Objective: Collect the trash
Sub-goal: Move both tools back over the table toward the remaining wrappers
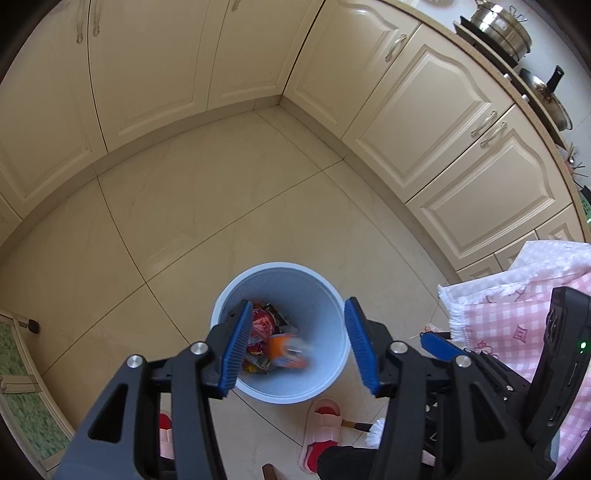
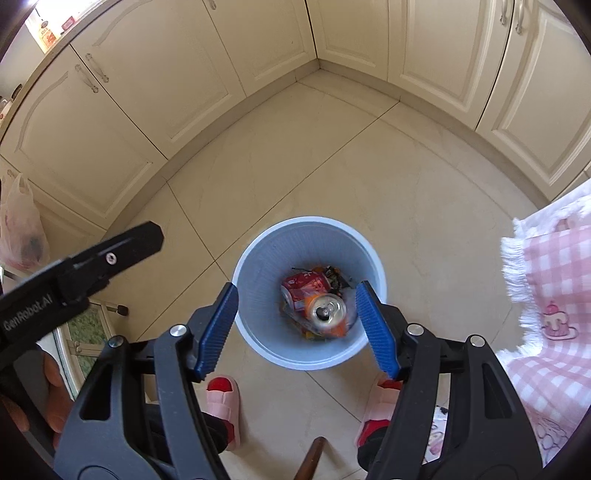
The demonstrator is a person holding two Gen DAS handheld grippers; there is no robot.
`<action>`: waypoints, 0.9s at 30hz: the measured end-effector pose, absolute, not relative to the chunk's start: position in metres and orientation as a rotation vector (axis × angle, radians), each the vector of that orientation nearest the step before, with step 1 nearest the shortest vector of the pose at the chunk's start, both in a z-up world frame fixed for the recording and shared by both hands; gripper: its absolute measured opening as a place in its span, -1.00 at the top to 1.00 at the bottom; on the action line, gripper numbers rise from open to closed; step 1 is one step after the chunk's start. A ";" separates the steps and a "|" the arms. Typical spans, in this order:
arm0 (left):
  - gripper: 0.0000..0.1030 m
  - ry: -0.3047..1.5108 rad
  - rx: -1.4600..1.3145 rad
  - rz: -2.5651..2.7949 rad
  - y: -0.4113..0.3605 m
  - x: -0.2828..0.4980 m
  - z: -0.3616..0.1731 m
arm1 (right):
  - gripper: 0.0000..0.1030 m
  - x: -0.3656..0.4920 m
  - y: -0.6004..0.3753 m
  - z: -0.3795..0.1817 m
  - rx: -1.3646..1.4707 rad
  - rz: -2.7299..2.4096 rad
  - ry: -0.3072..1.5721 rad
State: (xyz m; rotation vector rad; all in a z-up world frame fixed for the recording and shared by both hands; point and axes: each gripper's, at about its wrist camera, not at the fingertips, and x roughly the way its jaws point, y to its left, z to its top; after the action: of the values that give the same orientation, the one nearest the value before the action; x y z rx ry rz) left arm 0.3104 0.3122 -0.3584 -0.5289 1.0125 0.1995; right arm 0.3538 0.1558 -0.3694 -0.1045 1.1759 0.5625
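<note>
Blurred in both views: an orange can (image 2: 327, 313), silver top up with the pull tab showing, inside the pale blue bin (image 2: 258, 258) on the tiled floor (image 2: 332, 166). Hard to tell whether resting or mid-fall. Under and beside it a red can (image 2: 304, 286) and dark crumpled wrappers (image 2: 336, 277) — too smeared to name singly. From the left wrist, trash partly hidden behind a blue pad (image 1: 236, 350).

Left gripper (image 1: 300, 347) above the bin, jaws spread wide, holding nothing. Right gripper (image 2: 300, 328) likewise — jaws apart, empty, straddling the bin's mouth.

Cut off at the edges: pink checked cloth (image 2: 546, 266), pink slippers (image 2: 221, 402) below the bin, a plastic bag (image 2: 20, 229) at far left. Cream cabinets (image 2: 129, 92) round the corner; pots (image 1: 502, 26) on the counter (image 1: 517, 92).
</note>
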 end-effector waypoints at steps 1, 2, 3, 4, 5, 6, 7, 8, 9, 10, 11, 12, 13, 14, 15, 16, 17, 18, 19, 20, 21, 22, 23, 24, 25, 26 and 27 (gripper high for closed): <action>0.01 1.004 -0.523 0.192 0.309 0.309 -0.352 | -0.28 0.353 0.154 -0.365 -0.104 0.557 1.169; 0.01 0.993 -0.516 0.187 0.306 0.308 -0.344 | -0.28 0.351 0.148 -0.355 -0.104 0.553 1.151; 0.01 0.984 -0.511 0.183 0.303 0.307 -0.339 | -0.28 0.349 0.145 -0.347 -0.108 0.549 1.134; 0.01 0.971 -0.503 0.175 0.298 0.305 -0.330 | -0.28 0.346 0.142 -0.338 -0.115 0.541 1.114; 0.01 0.961 -0.499 0.169 0.295 0.304 -0.323 | -0.28 0.343 0.136 -0.324 -0.126 0.528 1.082; 0.01 0.938 -0.492 0.157 0.287 0.302 -0.310 | -0.28 0.340 0.131 -0.313 -0.131 0.520 1.059; 0.01 0.925 -0.486 0.150 0.283 0.301 -0.301 | -0.28 0.337 0.125 -0.301 -0.132 0.513 1.038; 0.01 0.899 -0.473 0.134 0.274 0.298 -0.287 | -0.28 0.334 0.116 -0.285 -0.129 0.502 1.007; 0.01 0.884 -0.464 0.125 0.270 0.296 -0.277 | -0.28 0.329 0.106 -0.270 -0.129 0.489 0.978; 0.01 0.864 -0.451 0.111 0.262 0.294 -0.265 | -0.28 0.326 0.099 -0.258 -0.129 0.482 0.956; 0.01 0.846 -0.439 0.096 0.254 0.292 -0.253 | -0.28 0.320 0.086 -0.240 -0.126 0.468 0.921; -0.02 0.821 -0.423 0.075 0.243 0.290 -0.237 | -0.28 0.316 0.075 -0.226 -0.122 0.455 0.896; -0.04 0.800 -0.408 0.058 0.233 0.287 -0.225 | -0.28 0.311 0.062 -0.211 -0.112 0.443 0.870; -0.08 0.769 -0.383 0.034 0.218 0.284 -0.208 | -0.28 0.305 0.044 -0.193 -0.097 0.426 0.833; -0.13 0.752 -0.367 0.018 0.207 0.282 -0.198 | -0.28 0.297 0.022 -0.175 -0.085 0.401 0.798; -0.14 0.733 -0.348 -0.008 0.193 0.281 -0.185 | -0.29 0.291 0.004 -0.160 -0.072 0.380 0.767; -0.14 0.718 -0.332 -0.034 0.179 0.279 -0.174 | -0.31 0.285 -0.013 -0.148 -0.059 0.362 0.742; -0.15 0.703 -0.310 -0.074 0.158 0.279 -0.161 | -0.32 0.279 -0.031 -0.137 -0.047 0.342 0.718; -0.15 0.693 -0.292 -0.108 0.141 0.278 -0.152 | -0.32 0.276 -0.050 -0.126 -0.038 0.318 0.696; -0.17 0.688 -0.275 -0.146 0.121 0.278 -0.144 | -0.32 0.269 -0.077 -0.114 -0.029 0.278 0.669; -0.17 0.686 -0.261 -0.173 0.107 0.278 -0.137 | -0.34 0.264 -0.095 -0.105 -0.018 0.248 0.651; -0.17 0.684 -0.242 -0.206 0.088 0.279 -0.131 | -0.35 0.257 -0.124 -0.097 0.003 0.202 0.634; -0.18 0.682 -0.222 -0.242 0.067 0.280 -0.125 | -0.36 0.253 -0.147 -0.092 0.016 0.161 0.626; -0.19 0.684 -0.208 -0.267 0.052 0.281 -0.122 | -0.36 0.251 -0.172 -0.093 0.024 0.130 0.622; -0.20 0.688 -0.189 -0.300 0.033 0.281 -0.118 | -0.36 0.246 -0.192 -0.090 0.033 0.087 0.616; -0.20 0.692 -0.172 -0.331 0.018 0.280 -0.116 | -0.36 0.242 -0.222 -0.091 0.052 0.023 0.616; -0.21 0.701 -0.144 -0.367 -0.002 0.282 -0.115 | -0.36 0.240 -0.245 -0.092 0.073 -0.024 0.623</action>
State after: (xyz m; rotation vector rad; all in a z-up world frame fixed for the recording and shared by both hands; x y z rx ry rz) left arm 0.2816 -0.0022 -0.1145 -0.1445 0.7008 -0.3668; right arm 0.2404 -0.2445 -0.0917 0.0728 0.6230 -0.0244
